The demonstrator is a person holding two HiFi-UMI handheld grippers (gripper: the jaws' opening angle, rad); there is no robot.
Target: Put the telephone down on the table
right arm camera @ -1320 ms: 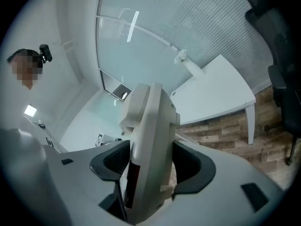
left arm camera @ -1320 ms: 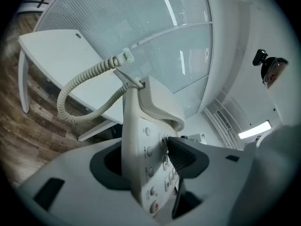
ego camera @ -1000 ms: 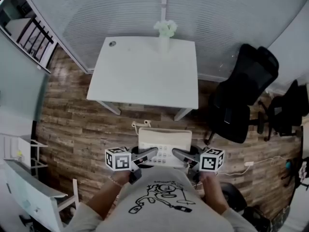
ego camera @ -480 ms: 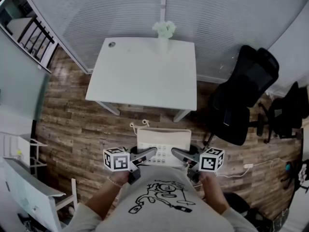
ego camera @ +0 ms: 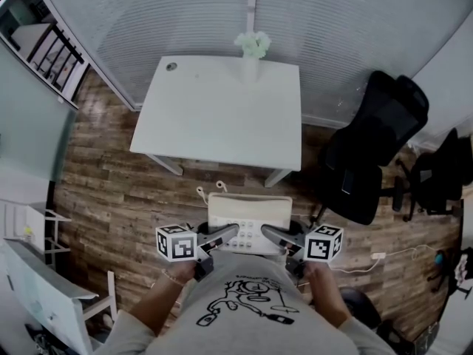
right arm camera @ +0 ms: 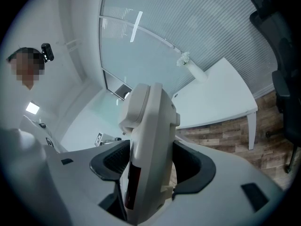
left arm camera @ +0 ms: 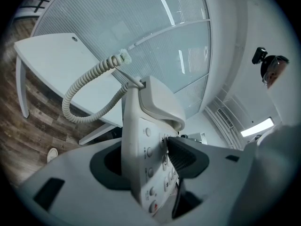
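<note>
**Jaws on both sides pinch the telephone, short of the tabletop**

Jaws of the left gripper stand partly open and clamp the left edge of the telephone, one ribbed pad pressing on the keypad face. The right gripper pinches the opposite edge in the same way. Between them the telephone hangs in the air close to the person's chest, above the wooden floor and short of the near edge of the tabletop.

It looks like a stiff plastic shell, smooth and likely slippery under the pads, and probably light. The two side edges seem the right hold. The handset only rests in its cradle, so tilting could tip it off. The coiled cord hangs loose and may snag on the tabletop's edge.

Most of the tabletop is bare; a vase of flowers stands at its far edge. A black office chair stands off to the right, well apart from the approach.
</note>
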